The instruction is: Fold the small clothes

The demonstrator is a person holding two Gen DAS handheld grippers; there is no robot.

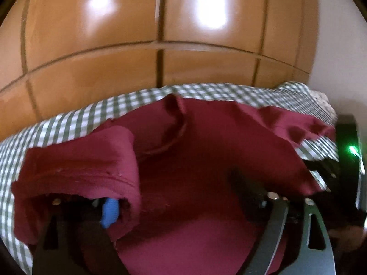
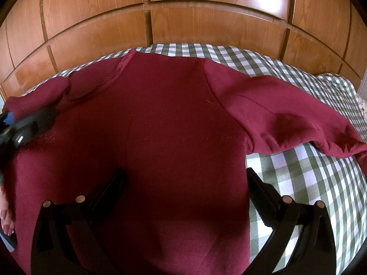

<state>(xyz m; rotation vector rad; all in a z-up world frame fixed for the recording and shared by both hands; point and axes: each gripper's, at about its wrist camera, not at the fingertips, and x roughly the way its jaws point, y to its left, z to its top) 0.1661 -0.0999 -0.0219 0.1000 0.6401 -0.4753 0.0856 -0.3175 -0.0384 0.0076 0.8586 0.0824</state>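
The maroon sweatshirt (image 2: pixel 165 119) lies spread on the checked bedsheet (image 2: pixel 298 178), its free sleeve (image 2: pixel 286 119) trailing toward 3 o'clock. The other sleeve (image 1: pixel 78 171) is draped over my left tool (image 1: pixel 110 210); whether that tool pinches it, I cannot tell. It could slide off mid-fold and bunch. My right tool (image 2: pixel 183 183) hangs wide, holding nothing. The wooden wardrobe (image 2: pixel 183 18) stands at 12.

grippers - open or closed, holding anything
left gripper: open, sleeve of the maroon sweatshirt draped over one finger.
right gripper: open, holding nothing, over the sweatshirt.
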